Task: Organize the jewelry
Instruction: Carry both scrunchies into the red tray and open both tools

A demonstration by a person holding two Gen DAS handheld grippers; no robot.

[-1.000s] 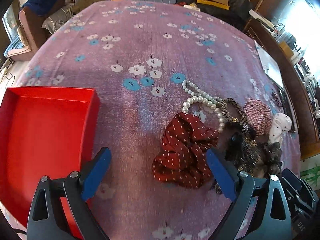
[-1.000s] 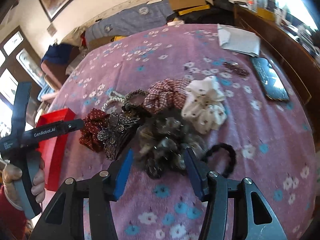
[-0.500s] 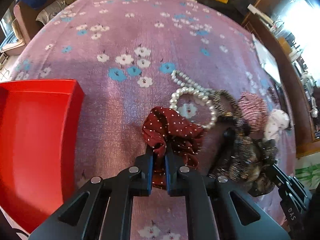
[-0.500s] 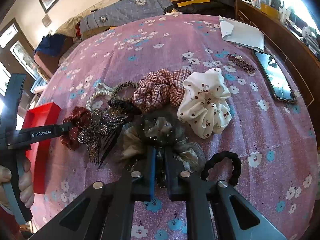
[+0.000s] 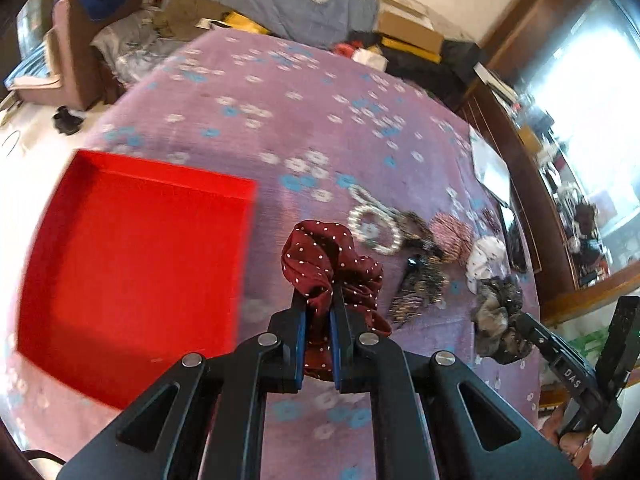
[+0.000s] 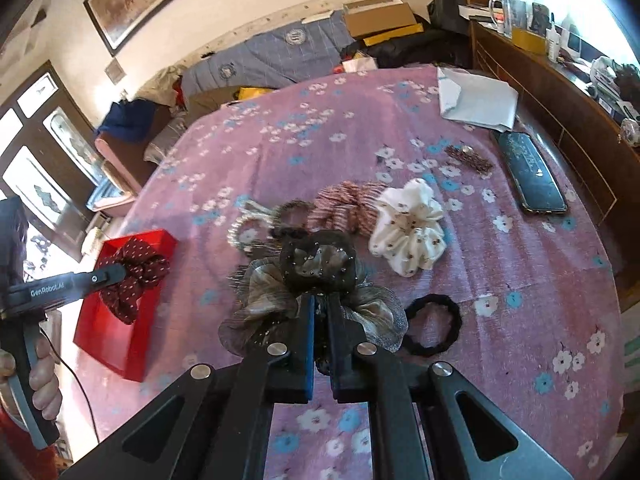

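Between the left fingers: left gripper (image 5: 319, 312) is closed narrow on a fold of the dark red dotted scrunchie (image 5: 332, 264); the rest of the fabric bunches out ahead of the tips and hangs below them.
Between the right fingers: right gripper (image 6: 320, 320) is closed narrow on the grey-black gauze scrunchie (image 6: 316, 276), pinched at its near edge; its ruffles spread to either side of the fingers.
Position of red scrunchie: seen from the right wrist, it hangs clear of the surface, over the near end of the red box (image 6: 132, 336).
Position of gauze scrunchie: appears lifted off or barely resting on the surface; contact cannot be confirmed.
Destination: red box, shallow and open-topped, on the purple flowered surface (image 6: 500, 272) to the left of the pile; its floor looks bare in the left wrist view.
Handling, scrunchies: judged light, soft and limp; they sag, will not slip easily from a pinch, and are not fragile. One gathered fold is a sufficient hold.
Handling, gauze: beaded mesh may snag on neighbouring pieces when lifted.
Remaining on surface: pearl bracelet (image 6: 248, 236), checked scrunchie (image 6: 344, 208), white scrunchie (image 6: 408, 232), black hair tie (image 6: 432, 324), beaded clip (image 6: 468, 158).
Handling, pearls: judged hard, smooth and prone to slide; take across the strand, not on one bead.
Non-task items: phone (image 6: 532, 176) and papers (image 6: 476, 100) at the far right.
Step in hand: judged carrying both scrunchies toward the box.
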